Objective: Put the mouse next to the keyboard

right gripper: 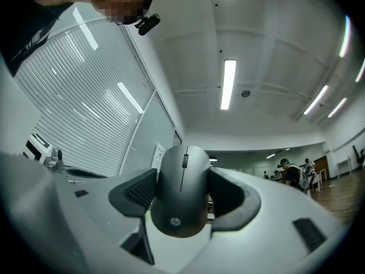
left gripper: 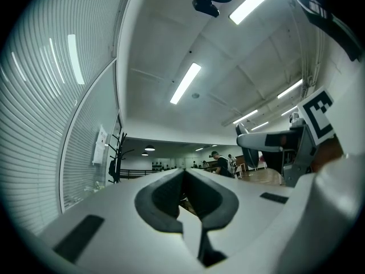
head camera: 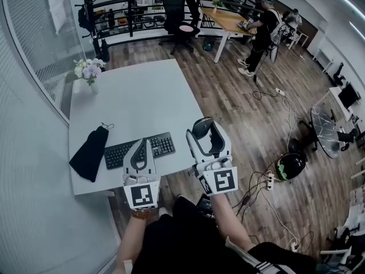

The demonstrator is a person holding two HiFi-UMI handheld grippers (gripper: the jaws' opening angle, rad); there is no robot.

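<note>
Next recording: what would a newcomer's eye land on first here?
The dark mouse clamped in the right claw, held up near the white table's front edge, right of the black keyboard. Next, the left claw, shut and empty, overlapping the keyboard in the head view. A flower vase stands at the table's far left corner.

the mouse (right gripper: 181, 190) is matt dark grey with a small pale logo. the left gripper (head camera: 142, 143) and right gripper (head camera: 203, 125) are white with black pads, each carrying a black-and-white square marker pattern. the keyboard (head camera: 140, 149) is black on a white table (head camera: 142, 96), and the cloth (head camera: 89, 153) beside it is black. the flowers (head camera: 88, 69) look pale lilac, though they are small here. the floor (head camera: 239, 113) is brown wood-plank.
</note>
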